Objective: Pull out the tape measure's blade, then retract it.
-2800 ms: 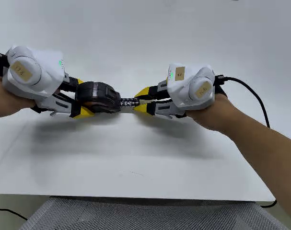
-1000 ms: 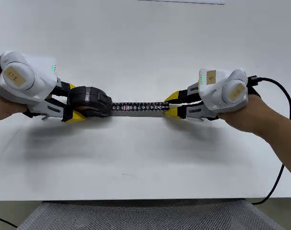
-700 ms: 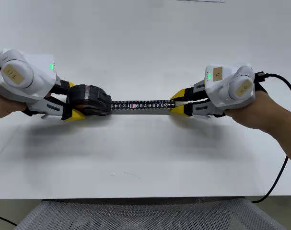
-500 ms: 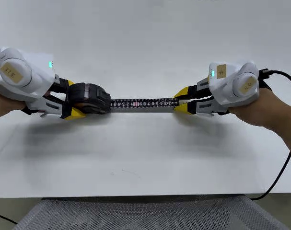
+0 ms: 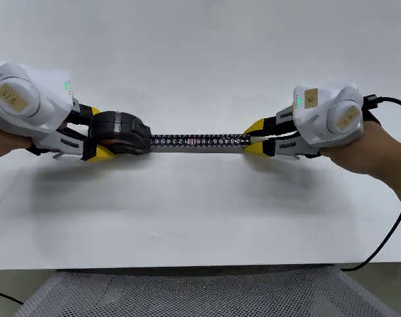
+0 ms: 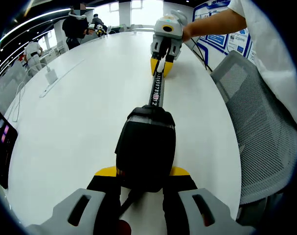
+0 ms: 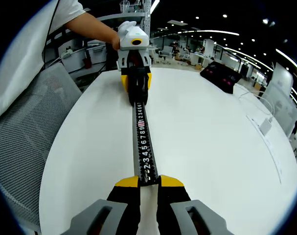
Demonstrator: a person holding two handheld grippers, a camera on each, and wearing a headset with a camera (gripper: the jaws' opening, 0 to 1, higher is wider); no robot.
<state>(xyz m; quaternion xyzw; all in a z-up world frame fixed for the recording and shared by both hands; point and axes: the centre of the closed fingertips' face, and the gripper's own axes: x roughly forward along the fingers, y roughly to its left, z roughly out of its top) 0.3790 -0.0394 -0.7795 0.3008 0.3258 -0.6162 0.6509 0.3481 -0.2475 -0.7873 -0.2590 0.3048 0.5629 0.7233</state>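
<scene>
The black tape measure case (image 5: 119, 133) (image 6: 146, 147) (image 7: 138, 84) is held just above the white table (image 5: 200, 205) with my left gripper (image 5: 98, 135) (image 6: 144, 172) shut on it. Its black blade with white numbers (image 5: 199, 140) (image 6: 157, 89) (image 7: 144, 149) runs straight to the right. My right gripper (image 5: 255, 139) (image 7: 148, 182) is shut on the blade's tip. In the left gripper view the right gripper (image 6: 162, 65) faces me from the far end of the blade; in the right gripper view the left gripper (image 7: 134, 81) holds the case far off.
A black cable (image 5: 385, 231) trails from the right gripper over the table's right edge. A grey mesh chair (image 5: 187, 294) sits below the near edge. Cables and a small white device (image 6: 50, 77) lie far off on the table, and people stand in the background (image 6: 77, 22).
The grippers have moved apart: the right one has drawn the blade's tip further right, the left one has shifted slightly left with the case. More blade is out.
</scene>
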